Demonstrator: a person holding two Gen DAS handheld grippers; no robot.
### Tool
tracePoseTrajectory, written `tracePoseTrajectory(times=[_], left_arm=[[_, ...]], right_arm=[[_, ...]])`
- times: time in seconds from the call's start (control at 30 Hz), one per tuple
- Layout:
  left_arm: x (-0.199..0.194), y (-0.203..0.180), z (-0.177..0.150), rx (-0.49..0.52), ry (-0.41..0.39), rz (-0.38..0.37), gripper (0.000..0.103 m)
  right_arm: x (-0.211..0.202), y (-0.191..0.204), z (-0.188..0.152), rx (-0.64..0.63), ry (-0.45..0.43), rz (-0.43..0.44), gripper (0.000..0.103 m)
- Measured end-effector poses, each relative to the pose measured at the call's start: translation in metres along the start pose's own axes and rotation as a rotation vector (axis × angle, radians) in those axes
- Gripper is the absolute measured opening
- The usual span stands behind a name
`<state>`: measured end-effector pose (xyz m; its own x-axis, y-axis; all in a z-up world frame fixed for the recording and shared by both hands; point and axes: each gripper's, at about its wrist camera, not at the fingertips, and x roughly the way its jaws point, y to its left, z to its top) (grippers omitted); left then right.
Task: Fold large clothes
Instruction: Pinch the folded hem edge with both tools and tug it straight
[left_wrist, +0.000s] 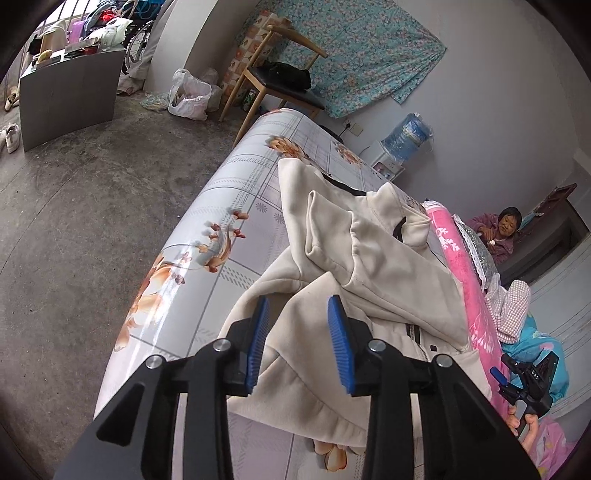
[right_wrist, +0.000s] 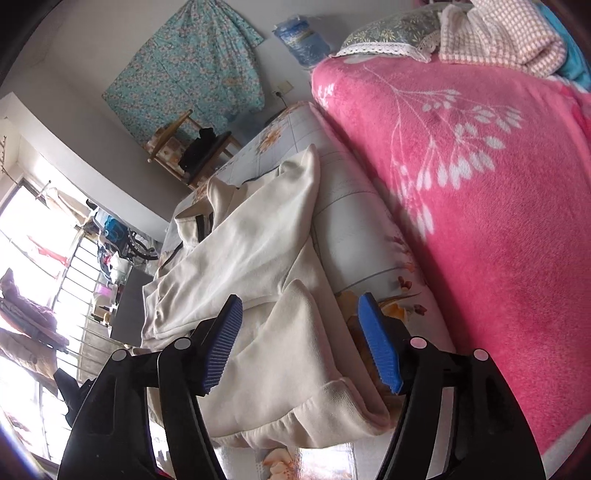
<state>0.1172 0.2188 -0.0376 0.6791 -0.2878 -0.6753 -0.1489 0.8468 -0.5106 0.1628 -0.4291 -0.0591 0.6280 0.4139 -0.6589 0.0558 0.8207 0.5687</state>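
A cream zip-up sweatshirt (left_wrist: 369, 258) lies crumpled on a table with a flowered white cloth (left_wrist: 221, 206). Its sleeves are folded over the body and its black zipper shows. My left gripper (left_wrist: 299, 306) is open, its blue pads (left_wrist: 258, 339) hovering just above the near hem. In the right wrist view the same sweatshirt (right_wrist: 258, 240) stretches away, its ribbed hem (right_wrist: 332, 402) nearest. My right gripper (right_wrist: 299, 306) is open wide above the hem, holding nothing. The right gripper also shows in the left wrist view (left_wrist: 524, 380), held in a hand at the far right.
A pink flowered blanket (right_wrist: 480, 203) covers the bed beside the table, with a pillow (right_wrist: 388, 33) and checked cloth (right_wrist: 509, 37) on it. A wooden chair (left_wrist: 280, 74) stands past the table's far end. A seated woman (left_wrist: 506, 229) is at the right. The concrete floor (left_wrist: 92, 203) lies left.
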Motion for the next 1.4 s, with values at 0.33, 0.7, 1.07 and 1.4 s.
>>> tracePoseTrajectory(times=[0.33,0.7,1.07,1.4], left_arm=[[-0.007,0.022,-0.065,-0.066,0.116,-0.032,0.038],[0.023,0.036,-0.061,-0.202,0.064,-0.112,0.037],[0.028,-0.004,-0.063,0.034,-0.019,0.123,0.010],[-0.049,-0.041,-0.065,0.206,-0.157,0.128,0.005]], right_arm=[[-0.025,-0.010,-0.052,-0.012,0.097,-0.058,0.076],[0.001,-0.013,-0.054,-0.044,0.041,-0.059,0.075],[0.026,0.006,-0.054,-0.182,0.064,-0.117,0.015],[-0.035,0.047,-0.050,-0.264,-0.039,-0.062,0.010]])
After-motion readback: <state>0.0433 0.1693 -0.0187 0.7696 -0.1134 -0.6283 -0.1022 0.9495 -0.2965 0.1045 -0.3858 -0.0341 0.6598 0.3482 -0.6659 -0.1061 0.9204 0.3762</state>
